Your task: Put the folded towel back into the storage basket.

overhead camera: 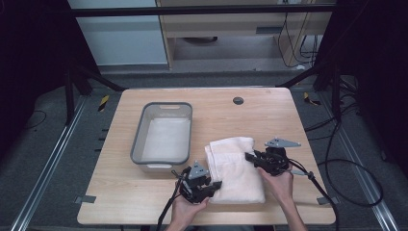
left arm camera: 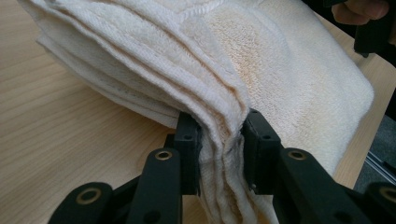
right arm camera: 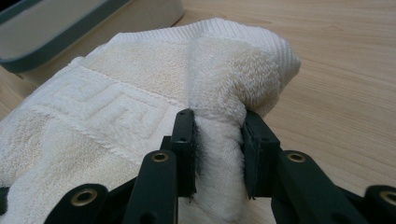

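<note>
A folded cream terry towel point(overhead camera: 235, 168) lies on the pale wooden table point(overhead camera: 269, 110), just right of a grey-rimmed rectangular plastic basin point(overhead camera: 163, 137); the left gripper point(overhead camera: 215, 185) pinches its layered near-left edge point(left arm camera: 219, 140); the right gripper point(overhead camera: 250, 156) clamps a bunched fold at its right side point(right arm camera: 219, 140).

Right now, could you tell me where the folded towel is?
In the high view the folded towel lies on the table's near side, right of the grey bin.
</note>
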### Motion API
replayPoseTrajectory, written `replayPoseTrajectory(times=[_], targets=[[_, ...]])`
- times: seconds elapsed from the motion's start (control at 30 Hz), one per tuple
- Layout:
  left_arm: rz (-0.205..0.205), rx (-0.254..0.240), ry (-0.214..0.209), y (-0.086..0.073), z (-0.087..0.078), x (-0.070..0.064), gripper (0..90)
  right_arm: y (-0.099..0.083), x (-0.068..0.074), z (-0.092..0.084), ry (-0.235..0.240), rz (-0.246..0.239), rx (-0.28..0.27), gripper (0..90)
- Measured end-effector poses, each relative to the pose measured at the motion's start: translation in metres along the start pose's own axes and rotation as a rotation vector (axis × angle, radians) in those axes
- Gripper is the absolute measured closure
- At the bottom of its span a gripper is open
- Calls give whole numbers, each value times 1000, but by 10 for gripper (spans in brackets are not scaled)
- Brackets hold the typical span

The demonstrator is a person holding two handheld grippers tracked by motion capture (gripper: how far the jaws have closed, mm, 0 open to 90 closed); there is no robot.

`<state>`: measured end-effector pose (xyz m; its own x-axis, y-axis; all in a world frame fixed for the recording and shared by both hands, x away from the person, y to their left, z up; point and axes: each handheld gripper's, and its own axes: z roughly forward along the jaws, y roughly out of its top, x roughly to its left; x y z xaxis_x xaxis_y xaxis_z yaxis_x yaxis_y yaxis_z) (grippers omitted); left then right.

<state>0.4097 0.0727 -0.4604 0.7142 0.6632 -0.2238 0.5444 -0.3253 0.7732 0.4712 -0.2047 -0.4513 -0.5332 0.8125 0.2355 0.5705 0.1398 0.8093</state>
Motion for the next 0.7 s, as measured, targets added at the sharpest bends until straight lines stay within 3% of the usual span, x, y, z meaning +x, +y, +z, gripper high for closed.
replayPoseTrajectory(times=[0.2, 0.33, 0.7], targets=[[22, -10, 9, 4, -4, -3, 697, 3, 0, -5, 14, 9, -22, 696], [30, -15, 18, 5, -7, -4, 697, 8, 6, -8, -7, -31, -35, 696], [57, -38, 29, 12, -16, -8, 696, 13, 9, -15, 3, -38, -61, 694]])
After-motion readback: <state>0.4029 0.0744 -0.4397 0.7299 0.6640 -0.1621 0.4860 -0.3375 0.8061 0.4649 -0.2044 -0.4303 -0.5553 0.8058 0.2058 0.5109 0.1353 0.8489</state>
